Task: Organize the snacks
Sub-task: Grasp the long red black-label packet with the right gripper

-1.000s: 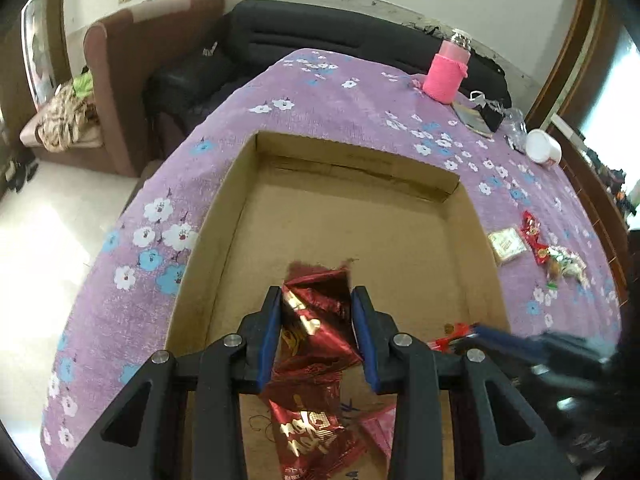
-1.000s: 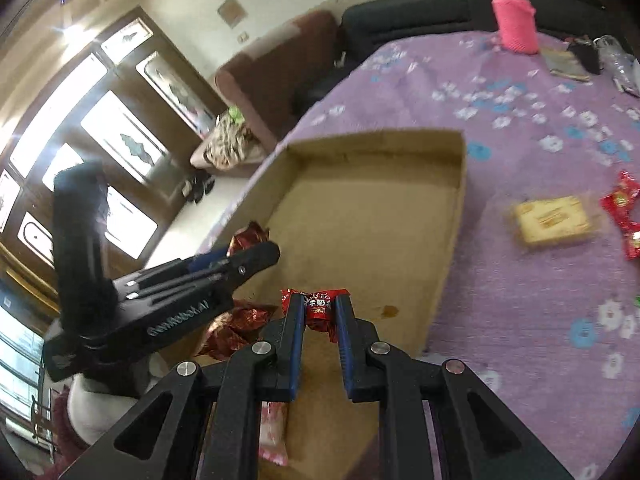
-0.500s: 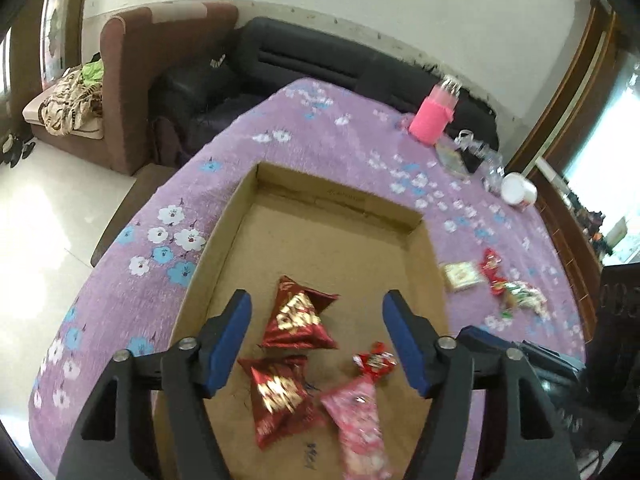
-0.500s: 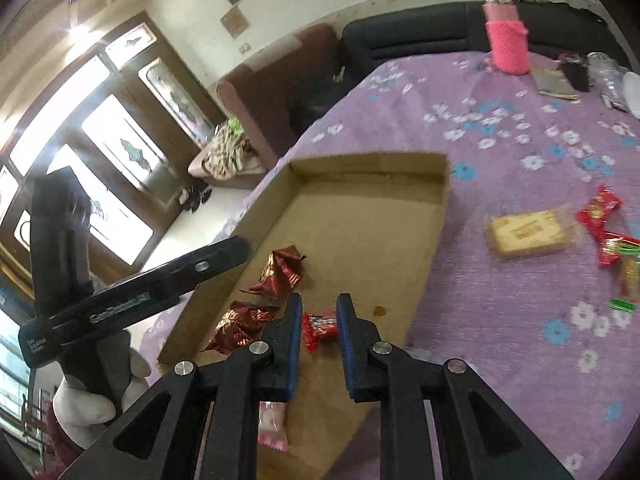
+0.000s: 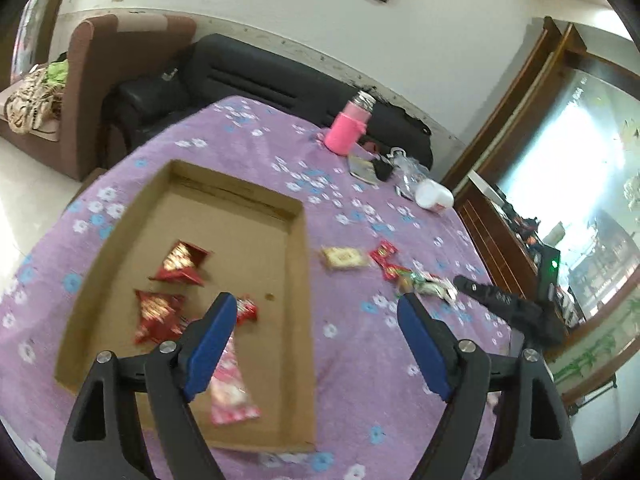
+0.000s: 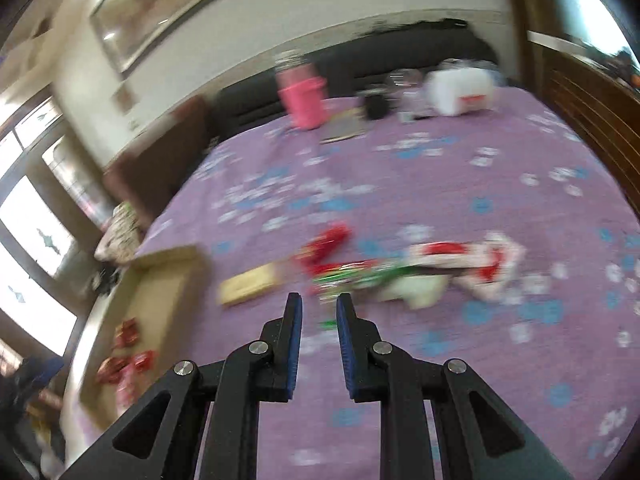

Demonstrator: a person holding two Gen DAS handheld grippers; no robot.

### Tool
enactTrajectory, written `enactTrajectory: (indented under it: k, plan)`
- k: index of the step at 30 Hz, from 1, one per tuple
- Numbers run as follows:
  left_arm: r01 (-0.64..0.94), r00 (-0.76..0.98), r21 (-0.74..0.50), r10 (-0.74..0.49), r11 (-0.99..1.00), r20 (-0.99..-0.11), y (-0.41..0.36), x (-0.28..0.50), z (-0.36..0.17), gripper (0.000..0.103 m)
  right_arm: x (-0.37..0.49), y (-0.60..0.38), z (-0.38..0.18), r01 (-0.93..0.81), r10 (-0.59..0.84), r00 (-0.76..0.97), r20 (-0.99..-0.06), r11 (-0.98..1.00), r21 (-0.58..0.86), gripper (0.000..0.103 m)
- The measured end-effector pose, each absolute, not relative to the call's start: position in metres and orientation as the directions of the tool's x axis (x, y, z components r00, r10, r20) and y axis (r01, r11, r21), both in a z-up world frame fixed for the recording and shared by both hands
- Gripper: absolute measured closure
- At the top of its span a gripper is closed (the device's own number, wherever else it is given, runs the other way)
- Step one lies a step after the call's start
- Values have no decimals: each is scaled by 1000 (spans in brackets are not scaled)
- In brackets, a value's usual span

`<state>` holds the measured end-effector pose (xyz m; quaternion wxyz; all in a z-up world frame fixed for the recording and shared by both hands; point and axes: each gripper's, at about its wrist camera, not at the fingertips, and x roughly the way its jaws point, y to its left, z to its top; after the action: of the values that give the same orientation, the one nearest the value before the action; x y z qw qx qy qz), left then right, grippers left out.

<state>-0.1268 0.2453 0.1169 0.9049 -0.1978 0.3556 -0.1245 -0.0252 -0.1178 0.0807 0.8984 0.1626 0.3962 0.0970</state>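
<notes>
Cardboard tray (image 5: 298, 320) on the purple flowered tabletop (image 5: 240, 136), four snack packets inside at its 7 o'clock side, your left tool (image 5: 314, 312) spread wide and empty above it, your right tool (image 6: 318, 312) parted, holding nothing, loose snacks (image 6: 400, 268) just at its 12 o'clock.

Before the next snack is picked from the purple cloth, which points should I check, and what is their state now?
1. Left hand-held gripper open and holding nothing: ok.
2. Right hand-held gripper open and holding nothing: ok.
3. Snacks already lying inside the cardboard tray: ok.
4. Loose snacks on the cloth in front of the right hand-held gripper: ok.
5. Right wrist view sharp enough to choose one wrapper: not ok, it is blurred.
6. Which wrapper lies on top of the pile: cannot tell.
</notes>
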Motion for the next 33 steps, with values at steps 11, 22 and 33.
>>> enactTrajectory:
  k: [11, 22, 33]
  plan:
    - [124, 664, -437, -402, 891, -631, 214, -120, 104, 21, 52, -104, 59, -5, 252, 615, -747, 949, 316, 66]
    - [128, 651, -434, -406, 892, -642, 213, -115, 99, 21, 43, -63, 34, -205, 360, 411, -838, 932, 299, 72]
    - [175, 610, -438, -446, 882, -655, 189, -114, 89, 21, -38, -129, 54, -204, 430, 498, -753, 902, 380, 69]
